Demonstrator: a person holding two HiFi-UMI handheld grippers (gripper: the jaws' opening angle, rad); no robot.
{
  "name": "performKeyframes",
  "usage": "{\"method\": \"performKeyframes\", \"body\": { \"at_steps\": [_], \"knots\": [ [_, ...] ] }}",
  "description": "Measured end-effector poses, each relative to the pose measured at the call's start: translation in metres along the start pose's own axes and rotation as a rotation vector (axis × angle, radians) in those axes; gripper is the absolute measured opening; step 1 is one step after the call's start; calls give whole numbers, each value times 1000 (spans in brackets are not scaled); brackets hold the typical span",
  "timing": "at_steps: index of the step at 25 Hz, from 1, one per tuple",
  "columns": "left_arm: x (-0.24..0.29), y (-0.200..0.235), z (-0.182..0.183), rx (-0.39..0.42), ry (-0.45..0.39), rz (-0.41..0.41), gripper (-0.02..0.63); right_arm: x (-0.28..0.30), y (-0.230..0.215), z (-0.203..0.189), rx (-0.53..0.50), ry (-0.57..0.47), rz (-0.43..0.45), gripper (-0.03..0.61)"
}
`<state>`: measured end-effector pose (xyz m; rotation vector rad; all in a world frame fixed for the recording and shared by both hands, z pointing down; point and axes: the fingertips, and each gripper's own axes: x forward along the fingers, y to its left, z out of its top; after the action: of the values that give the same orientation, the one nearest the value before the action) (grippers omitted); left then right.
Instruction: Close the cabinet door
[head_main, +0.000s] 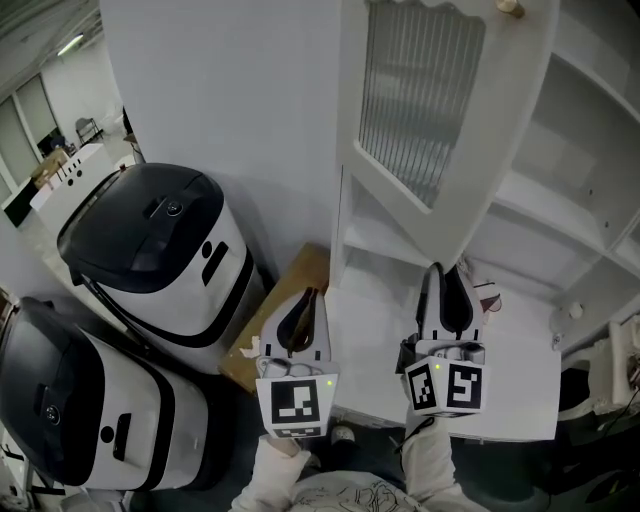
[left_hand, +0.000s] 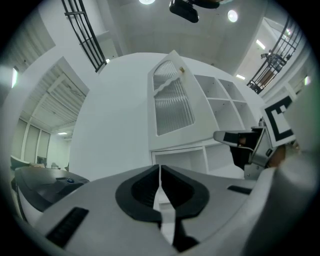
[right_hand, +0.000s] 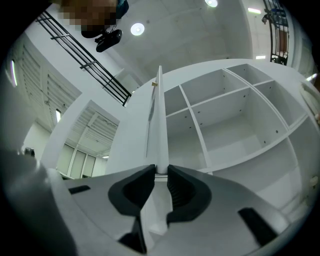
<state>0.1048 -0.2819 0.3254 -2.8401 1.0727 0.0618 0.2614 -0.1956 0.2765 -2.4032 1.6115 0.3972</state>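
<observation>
White shelves fill upper right of frame. Cabinet door upper centre, swung wide. Right gripper pinches its lower edge; left gripper pressed together, empty. Next, likely: swing door shut.

Dark floor, two black-lidded white machines, brown board

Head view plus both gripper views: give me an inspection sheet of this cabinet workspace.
Surface: white cabinet ledge, under both grippers.
Job's things: white cabinet door with ribbed glass pane, standing open; white shelves exposed.
Clutter: small red-and-white item on the ledge, unidentifiable.
Grippers: right gripper shut on the door's edge; left gripper shut, empty.
Cables: dark strand at far left, possibly a cable.
Surroundings: two black-and-white machines left of the cabinet; brown board beside them.
</observation>
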Motion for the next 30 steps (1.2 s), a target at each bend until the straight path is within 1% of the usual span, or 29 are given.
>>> {"method": "performKeyframes", "body": {
  "at_steps": [8, 17, 30],
  "knots": [
    [40, -30, 1, 4, -10, -41, 14, 11, -28, -4, 27, -23, 60, 78],
    [75, -62, 2, 10, -21, -103, 14, 20, -45, -6, 28, -54, 140, 80],
    [115, -89, 4, 17, -27, -152, 14, 36, -72, -12, 81, -82, 220, 80]
  ]
}}
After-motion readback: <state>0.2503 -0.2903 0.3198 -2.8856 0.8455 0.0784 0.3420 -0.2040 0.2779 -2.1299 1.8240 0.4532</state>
